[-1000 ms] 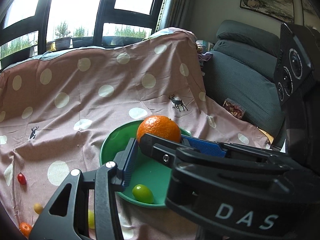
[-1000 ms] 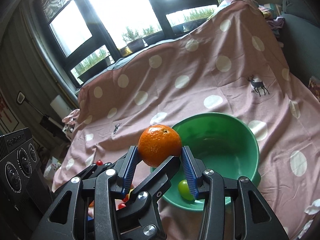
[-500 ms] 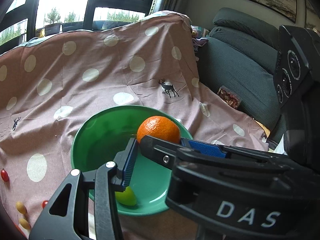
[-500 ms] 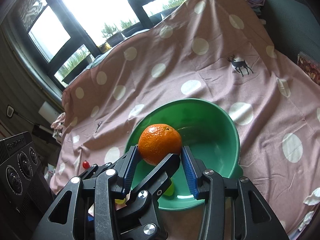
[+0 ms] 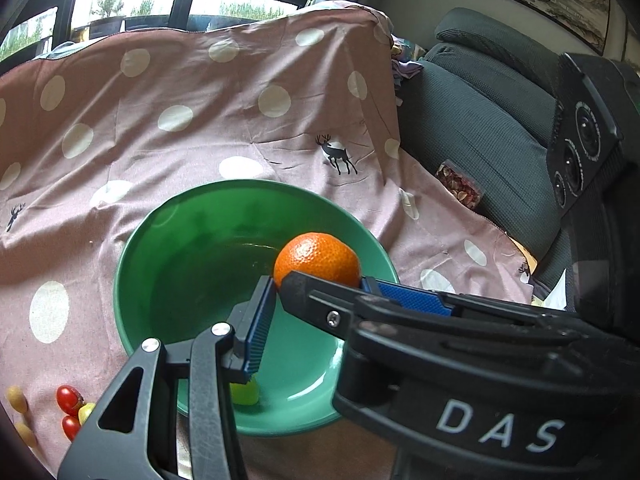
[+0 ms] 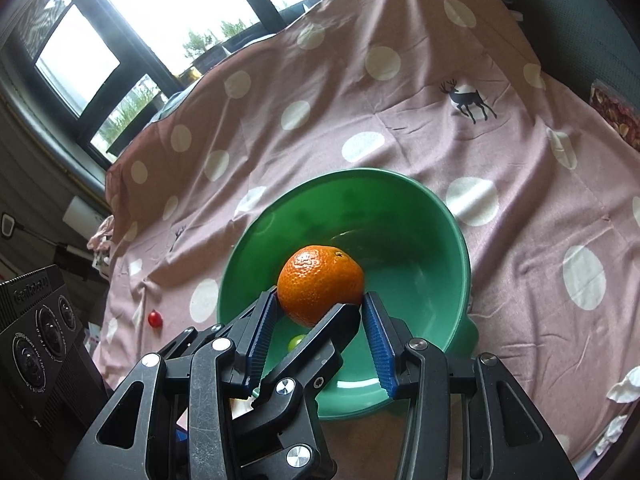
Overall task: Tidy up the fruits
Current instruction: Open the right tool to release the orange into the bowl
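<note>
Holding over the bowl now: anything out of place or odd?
Yes. Small tomatoes lie loose on the spotted cloth left of the green bowl, not in it. The right tool grips the orange squarely over the bowl.

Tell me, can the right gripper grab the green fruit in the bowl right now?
Probably not: the right gripper is shut on the orange, which hangs over the green fruit in the bowl.

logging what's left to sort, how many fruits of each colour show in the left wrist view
orange: 1
green fruit: 1
red tomatoes: 2
yellow fruits: 3, one of them greenish
total: 7
</note>
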The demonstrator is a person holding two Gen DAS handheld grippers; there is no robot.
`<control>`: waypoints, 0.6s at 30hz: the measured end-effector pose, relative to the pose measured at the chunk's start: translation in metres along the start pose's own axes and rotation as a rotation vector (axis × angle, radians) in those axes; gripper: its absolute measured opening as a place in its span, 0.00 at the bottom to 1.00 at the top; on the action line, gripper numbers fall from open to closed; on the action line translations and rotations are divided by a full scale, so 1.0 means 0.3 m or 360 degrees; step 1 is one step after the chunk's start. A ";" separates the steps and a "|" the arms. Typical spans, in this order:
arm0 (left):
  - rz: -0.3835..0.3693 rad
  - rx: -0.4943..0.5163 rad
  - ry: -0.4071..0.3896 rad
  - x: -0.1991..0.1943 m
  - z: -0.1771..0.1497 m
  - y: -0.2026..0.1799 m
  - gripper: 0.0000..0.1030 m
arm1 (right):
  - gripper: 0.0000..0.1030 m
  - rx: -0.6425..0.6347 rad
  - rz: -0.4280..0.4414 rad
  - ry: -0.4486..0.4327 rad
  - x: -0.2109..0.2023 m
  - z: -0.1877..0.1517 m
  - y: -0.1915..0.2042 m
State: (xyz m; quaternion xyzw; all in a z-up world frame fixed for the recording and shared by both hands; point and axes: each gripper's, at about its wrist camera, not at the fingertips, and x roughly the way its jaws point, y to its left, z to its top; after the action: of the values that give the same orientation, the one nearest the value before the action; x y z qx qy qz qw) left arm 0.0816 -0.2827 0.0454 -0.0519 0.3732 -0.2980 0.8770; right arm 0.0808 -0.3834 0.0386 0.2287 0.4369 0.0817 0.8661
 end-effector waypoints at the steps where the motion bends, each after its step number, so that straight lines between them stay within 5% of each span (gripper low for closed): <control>1: -0.0013 -0.0012 0.0012 0.006 -0.002 0.003 0.42 | 0.47 -0.0002 -0.0013 0.0004 0.003 0.000 -0.001; 18: -0.0130 -0.0150 0.0166 0.068 -0.028 0.032 0.34 | 0.48 0.0009 -0.0108 0.0101 0.062 -0.007 -0.020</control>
State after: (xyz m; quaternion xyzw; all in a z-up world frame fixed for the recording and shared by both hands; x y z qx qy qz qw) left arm 0.0915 -0.2853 0.0238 -0.0926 0.4297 -0.3182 0.8400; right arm 0.0902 -0.3816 0.0213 0.2135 0.4717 0.0582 0.8535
